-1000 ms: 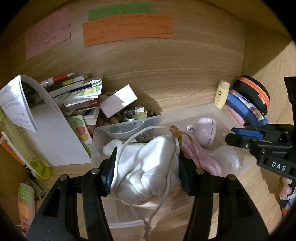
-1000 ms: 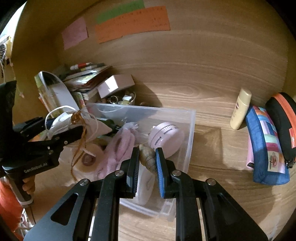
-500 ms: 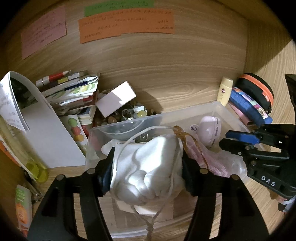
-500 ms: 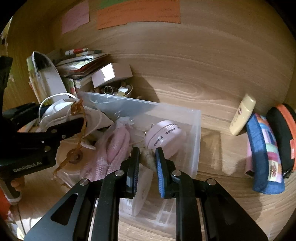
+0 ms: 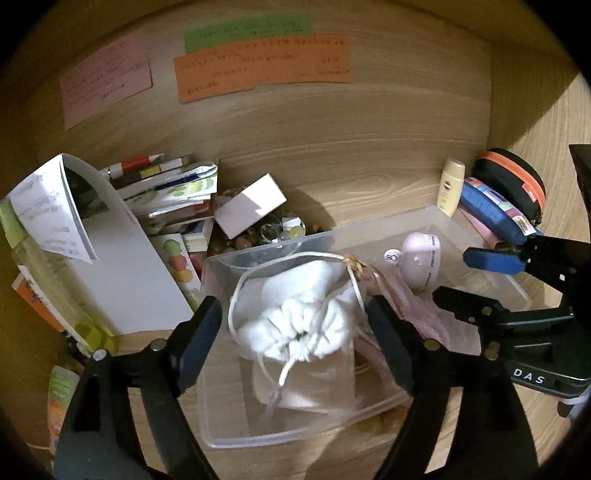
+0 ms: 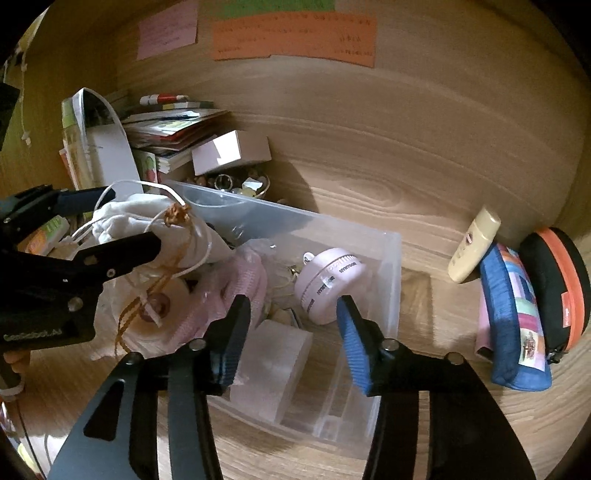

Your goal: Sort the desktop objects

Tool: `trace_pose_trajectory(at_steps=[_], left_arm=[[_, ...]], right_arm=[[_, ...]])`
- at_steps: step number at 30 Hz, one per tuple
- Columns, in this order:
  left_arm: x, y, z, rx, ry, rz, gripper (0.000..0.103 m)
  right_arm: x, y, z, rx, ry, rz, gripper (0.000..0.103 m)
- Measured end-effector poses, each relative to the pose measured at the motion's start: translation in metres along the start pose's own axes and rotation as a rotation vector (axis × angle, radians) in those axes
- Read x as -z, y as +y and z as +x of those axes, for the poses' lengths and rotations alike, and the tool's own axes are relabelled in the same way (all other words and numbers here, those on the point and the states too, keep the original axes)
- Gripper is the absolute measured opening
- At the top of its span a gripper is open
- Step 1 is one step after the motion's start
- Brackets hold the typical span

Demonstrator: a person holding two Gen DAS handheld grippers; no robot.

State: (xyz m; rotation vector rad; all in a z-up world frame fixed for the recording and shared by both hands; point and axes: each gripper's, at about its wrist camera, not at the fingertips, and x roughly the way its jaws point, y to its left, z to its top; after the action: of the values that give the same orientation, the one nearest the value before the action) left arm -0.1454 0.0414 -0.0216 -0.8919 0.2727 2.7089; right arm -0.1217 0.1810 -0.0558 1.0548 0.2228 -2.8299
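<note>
Here the wooden desk (image 5: pixel 369 177) fills both views, its back panel carrying an orange note (image 5: pixel 262 68), a green note (image 5: pixel 247 33) and a pink note (image 5: pixel 105 92). In the middle stands a clear plastic bin (image 6: pixel 391 258), holding most of the sorted things. At far left a stack of books and booklets (image 5: pixel 173 195) leans beside a curled white sheet (image 5: pixel 122 266), with a small white box (image 5: pixel 251 208) resting on a bowl of trinkets just behind the bin. At far right a blue patterned pouch (image 6: pixel 517 317) and a black case with an orange rim (image 6: pixel 557 280) stand side by side, a cream tube (image 6: pixel 474 243) propped against the pouch.

The left gripper (image 5: pixel 295 332) hangs over the near left part of the bin with its jaws opening; the white drawstring bag (image 5: pixel 299 314) sits between them, the pads no longer pressing on it, above a pink knitted cloth (image 6: pixel 236 295). The right gripper (image 6: pixel 291 332) hovers over the bin's near right end, jaws opening too, with nothing gripped; below them lies a frosted white block (image 6: pixel 273 365), and just beyond is a round pink gadget (image 6: pixel 332 284).
</note>
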Motion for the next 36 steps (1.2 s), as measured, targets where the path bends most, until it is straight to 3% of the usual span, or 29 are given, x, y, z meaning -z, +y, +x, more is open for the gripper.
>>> trace_pose_trajectory(at_steps=[8,11,22,31,36], left_arm=[[0.003,0.005,-0.018,0.009,-0.013,-0.023,0.086],[0.001,0.007,-0.03,0.015,-0.038,-0.044,0.089],[0.012,0.02,-0.076,0.023,-0.125,-0.058,0.096],[0.051,0.029,-0.081,-0.015,-0.074,-0.038,0.096],[0.074,0.037,-0.071,-0.014,-0.014,-0.062,0.096]], right_arm=[[0.003,0.007,-0.02,0.024,-0.037,-0.007,0.059],[0.005,0.01,-0.031,0.015,-0.054,-0.001,0.07],[0.027,0.024,-0.071,-0.022,-0.084,-0.014,0.079],[0.062,0.044,-0.078,-0.064,-0.024,-0.045,0.079],[0.081,0.054,-0.07,-0.149,0.041,-0.034,0.079]])
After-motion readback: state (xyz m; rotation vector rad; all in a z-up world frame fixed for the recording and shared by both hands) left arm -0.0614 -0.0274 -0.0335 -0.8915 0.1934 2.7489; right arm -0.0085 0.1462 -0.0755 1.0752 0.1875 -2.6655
